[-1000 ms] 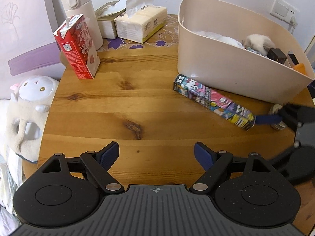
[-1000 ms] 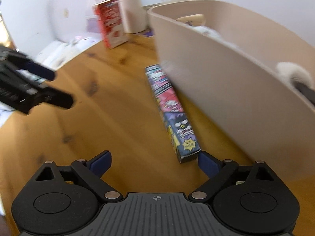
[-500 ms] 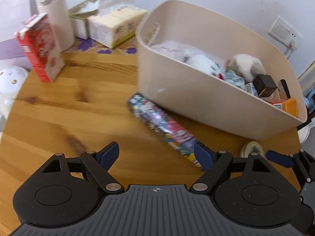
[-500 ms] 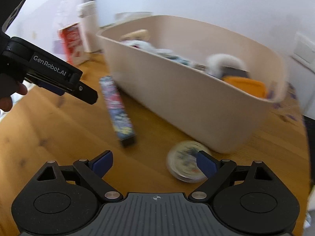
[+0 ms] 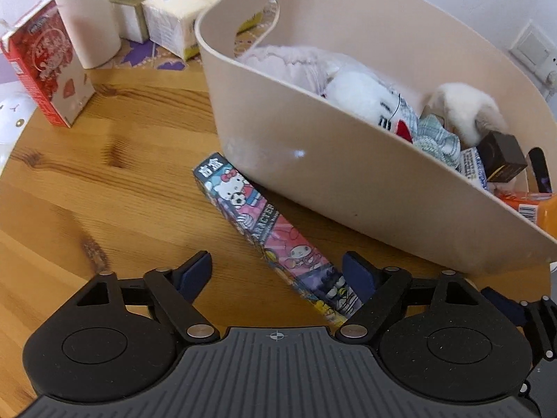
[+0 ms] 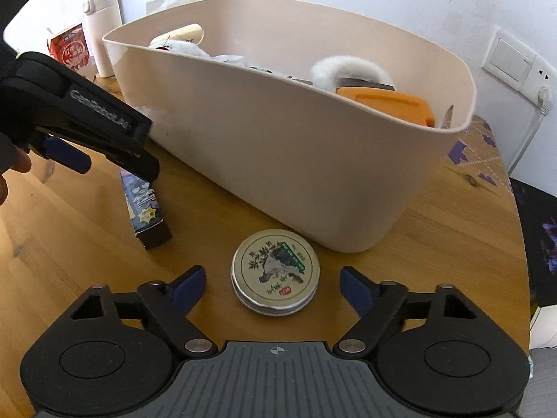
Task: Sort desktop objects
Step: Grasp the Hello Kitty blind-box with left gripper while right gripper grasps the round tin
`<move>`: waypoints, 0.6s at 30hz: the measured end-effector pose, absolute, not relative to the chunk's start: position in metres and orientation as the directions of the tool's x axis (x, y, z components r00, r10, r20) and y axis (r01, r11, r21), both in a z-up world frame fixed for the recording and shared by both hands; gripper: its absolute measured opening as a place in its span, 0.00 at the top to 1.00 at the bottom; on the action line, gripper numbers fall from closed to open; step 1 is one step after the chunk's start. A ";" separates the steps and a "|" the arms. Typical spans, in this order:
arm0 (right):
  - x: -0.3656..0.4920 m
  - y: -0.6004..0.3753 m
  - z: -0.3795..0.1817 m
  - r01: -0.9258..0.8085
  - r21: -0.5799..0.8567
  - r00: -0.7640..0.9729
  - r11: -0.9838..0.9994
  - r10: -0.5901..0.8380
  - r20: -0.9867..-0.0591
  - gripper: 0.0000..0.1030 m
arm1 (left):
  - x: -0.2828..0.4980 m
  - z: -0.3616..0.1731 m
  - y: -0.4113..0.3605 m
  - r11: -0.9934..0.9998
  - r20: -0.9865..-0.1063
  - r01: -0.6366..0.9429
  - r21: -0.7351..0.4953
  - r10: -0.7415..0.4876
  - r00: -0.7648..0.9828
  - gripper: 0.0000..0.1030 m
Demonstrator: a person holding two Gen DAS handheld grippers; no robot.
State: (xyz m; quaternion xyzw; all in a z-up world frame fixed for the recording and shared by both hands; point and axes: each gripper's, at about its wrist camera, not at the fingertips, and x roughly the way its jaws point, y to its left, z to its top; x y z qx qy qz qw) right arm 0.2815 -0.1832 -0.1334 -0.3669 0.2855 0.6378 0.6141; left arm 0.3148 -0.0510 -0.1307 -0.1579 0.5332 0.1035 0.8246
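A long cartoon-printed box (image 5: 275, 240) lies on the wooden table against the front of the beige bin (image 5: 334, 181). My left gripper (image 5: 276, 271) is open, its jaws standing either side of the box's near end. In the right wrist view the box (image 6: 144, 205) shows at left, under the left gripper (image 6: 104, 146). A round metal tin (image 6: 275, 271) with a plant picture lies flat in front of the bin (image 6: 278, 160). My right gripper (image 6: 273, 284) is open, with the tin between its fingertips, not touching.
The bin holds plush toys (image 5: 358, 94), a dark box (image 5: 503, 155) and an orange item (image 6: 386, 102). A red carton (image 5: 45, 69), white bottle (image 5: 83, 14) and tissue packs (image 5: 181, 24) stand at the table's back left. The table edge runs at the right (image 6: 518, 230).
Both grippers have swung right and come closer: the left from mid-table onto the cartoon box's end, the right from the box to the round tin. Both stayed open.
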 end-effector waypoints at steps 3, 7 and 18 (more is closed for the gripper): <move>0.283 -0.180 -0.135 -0.996 -0.062 0.013 -0.067 0.569 -0.822 0.34 | 0.315 -0.136 -0.053 0.940 -0.922 -0.309 -0.142 -0.012 0.387 0.48; 0.282 -0.179 -0.132 -0.996 -0.057 0.008 -0.069 0.567 -0.824 0.50 | 0.310 -0.136 -0.052 0.938 -0.922 -0.316 -0.144 -0.011 0.388 0.60; 0.281 -0.198 -0.126 -0.997 -0.033 -0.014 -0.074 0.557 -0.831 0.50 | 0.277 -0.136 -0.036 0.951 -0.921 -0.296 -0.089 0.035 0.388 0.78</move>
